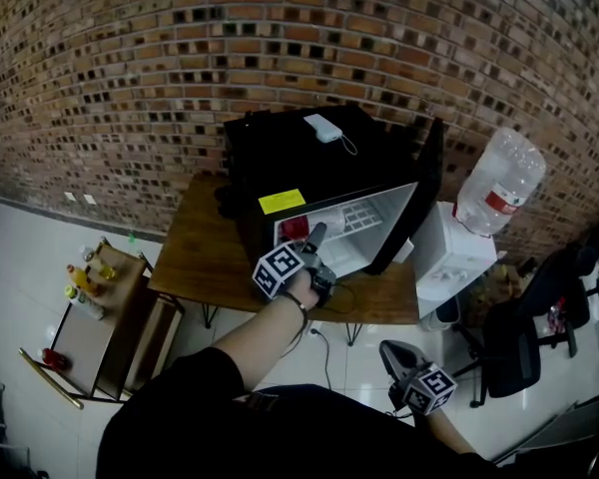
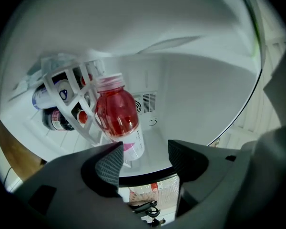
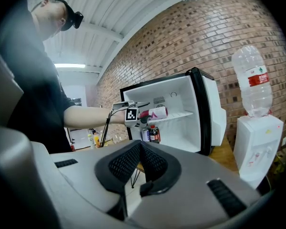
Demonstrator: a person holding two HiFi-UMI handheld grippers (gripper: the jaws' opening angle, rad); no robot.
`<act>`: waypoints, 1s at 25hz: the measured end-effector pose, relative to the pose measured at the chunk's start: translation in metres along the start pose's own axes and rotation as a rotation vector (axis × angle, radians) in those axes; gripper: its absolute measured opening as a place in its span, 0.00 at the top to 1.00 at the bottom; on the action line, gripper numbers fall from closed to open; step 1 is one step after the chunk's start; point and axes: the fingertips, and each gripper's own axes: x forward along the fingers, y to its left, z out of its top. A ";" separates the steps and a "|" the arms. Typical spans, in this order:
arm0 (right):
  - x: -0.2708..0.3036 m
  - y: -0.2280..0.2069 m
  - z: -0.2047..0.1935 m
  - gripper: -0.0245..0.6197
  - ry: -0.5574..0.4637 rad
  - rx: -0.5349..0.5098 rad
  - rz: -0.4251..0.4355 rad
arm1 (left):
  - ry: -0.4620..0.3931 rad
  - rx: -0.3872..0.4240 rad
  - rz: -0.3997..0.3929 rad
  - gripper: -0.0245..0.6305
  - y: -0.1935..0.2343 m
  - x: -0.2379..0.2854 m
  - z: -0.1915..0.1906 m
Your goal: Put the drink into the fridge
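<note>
Left gripper view puts us right inside the fridge. The left hand-held gripper is released, jaws apart, bare shelf showing through the gap. The red drink bottle sits just ahead of its left jaw, tilted, cap pointing away and leaning toward the white rack. Beyond that rack are dark bottles. By my read the drink is in, so the main job looks done. What's left is backing the gripper out and, perhaps, closing the door, which stands open on the wooden surface. The right hand-held gripper hangs low and well back from the fridge, clenched on nothing. Hard to call: the bottle's base is hidden behind the left jaw, so I can't tell whether pad and bottle touch, or how it rests.
</note>
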 end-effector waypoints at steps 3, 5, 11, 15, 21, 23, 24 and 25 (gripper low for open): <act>0.009 0.006 -0.002 0.95 -0.012 -0.027 -0.010 | 0.046 -0.016 -0.023 0.52 -0.007 -0.013 -0.007; 0.017 0.015 0.000 0.95 -0.013 -0.026 -0.018 | 0.109 -0.014 -0.057 0.52 -0.019 -0.032 -0.016; 0.060 0.058 0.005 0.95 -0.026 -0.036 -0.011 | 0.367 0.159 -0.281 0.71 -0.083 -0.148 -0.014; 0.097 0.101 0.009 0.95 -0.034 -0.031 0.029 | 0.343 0.287 -0.367 0.96 -0.104 -0.223 0.058; 0.130 0.171 0.023 0.95 -0.082 -0.016 0.116 | 0.409 0.770 -0.474 0.96 -0.112 -0.327 0.126; 0.134 0.191 0.023 0.95 -0.088 -0.011 0.147 | 0.429 0.998 -0.408 0.96 -0.092 -0.356 0.136; 0.135 0.198 0.023 0.95 -0.092 -0.008 0.158 | 0.442 1.105 -0.365 0.96 -0.079 -0.369 0.139; 0.136 0.204 0.022 0.95 -0.095 -0.009 0.167 | 0.458 1.198 -0.320 0.96 -0.067 -0.382 0.140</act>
